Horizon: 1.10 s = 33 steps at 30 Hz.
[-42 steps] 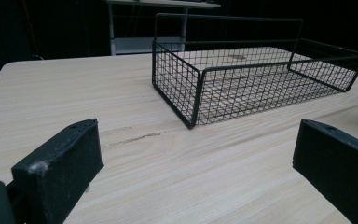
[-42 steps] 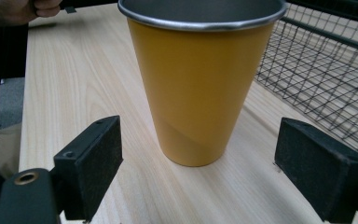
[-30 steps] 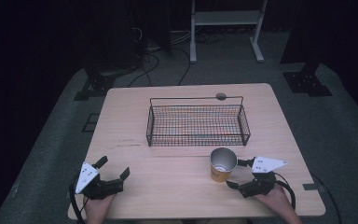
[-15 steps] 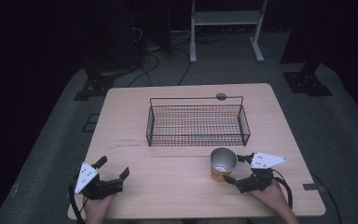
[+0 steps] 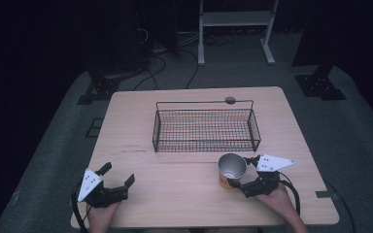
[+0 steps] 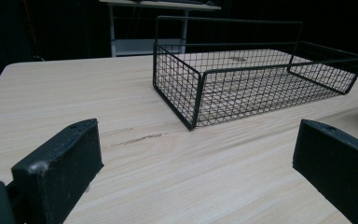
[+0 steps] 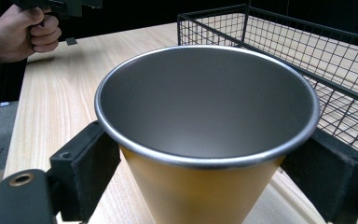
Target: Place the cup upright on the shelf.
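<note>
Yellow cup [image 5: 231,171], lower right of high view, upright on table [image 5: 184,204] just below wire basket [image 5: 206,130]. Right gripper [image 5: 245,172] has closed in since a second ago; jaws now flank cup, contact uncertain. No readable writing. Left gripper [image 5: 117,175] open, idle lower left.

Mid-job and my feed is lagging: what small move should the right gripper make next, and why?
Probably close the right gripper on the cup. Its jaws stand on either side of the upright cup, seemingly not yet pressing, and the basket lies just beyond it.
</note>
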### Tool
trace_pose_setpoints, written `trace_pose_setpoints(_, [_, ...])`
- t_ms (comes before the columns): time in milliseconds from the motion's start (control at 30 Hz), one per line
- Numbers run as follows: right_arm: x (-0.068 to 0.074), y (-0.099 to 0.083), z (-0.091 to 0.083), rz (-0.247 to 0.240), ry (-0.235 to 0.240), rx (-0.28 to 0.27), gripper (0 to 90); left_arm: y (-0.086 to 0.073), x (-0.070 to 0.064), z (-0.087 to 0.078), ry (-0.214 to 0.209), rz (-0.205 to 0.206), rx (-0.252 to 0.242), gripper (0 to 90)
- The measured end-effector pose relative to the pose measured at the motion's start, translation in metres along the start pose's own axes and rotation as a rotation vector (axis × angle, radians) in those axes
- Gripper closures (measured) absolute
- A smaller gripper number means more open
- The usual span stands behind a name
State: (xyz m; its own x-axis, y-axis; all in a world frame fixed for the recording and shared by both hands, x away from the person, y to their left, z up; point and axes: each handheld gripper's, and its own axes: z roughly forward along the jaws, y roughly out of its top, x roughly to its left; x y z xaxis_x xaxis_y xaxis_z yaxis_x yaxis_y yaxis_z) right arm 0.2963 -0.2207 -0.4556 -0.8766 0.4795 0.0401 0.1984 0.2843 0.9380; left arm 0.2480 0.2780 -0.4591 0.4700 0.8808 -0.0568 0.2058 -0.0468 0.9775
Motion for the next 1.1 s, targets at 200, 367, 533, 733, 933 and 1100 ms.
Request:
trace_pose_setpoints(200, [0.000, 0.000, 0.004, 0.006, -0.007, -0.010, 12.4, 0.000, -0.001, 0.000, -0.003, 0.002, 0.003, 0.1])
trace_pose_setpoints(367, [-0.001, 0.000, 0.008, 0.016, -0.013, -0.022, 12.2, 0.000, -0.001, 0.000, -0.003, 0.004, 0.003, 0.1])
trace_pose_setpoints(533, [-0.002, -0.001, 0.012, 0.001, -0.022, -0.026, 12.6, 0.000, -0.001, 0.000, -0.001, 0.002, 0.000, 0.1])
trace_pose_setpoints(733, [-0.001, -0.001, 0.014, -0.009, -0.035, -0.030, 13.6, 0.000, 0.000, -0.001, 0.000, 0.001, -0.002, 0.1])
trace_pose_setpoints(933, [-0.001, -0.001, 0.014, -0.018, -0.032, -0.029, 13.8, 0.001, 0.000, -0.001, 0.001, 0.001, -0.004, 0.1])
trace_pose_setpoints(1100, [0.000, -0.001, 0.013, -0.025, -0.031, -0.027, 13.9, 0.001, 0.000, -0.001, 0.003, 0.001, -0.003, 0.1])
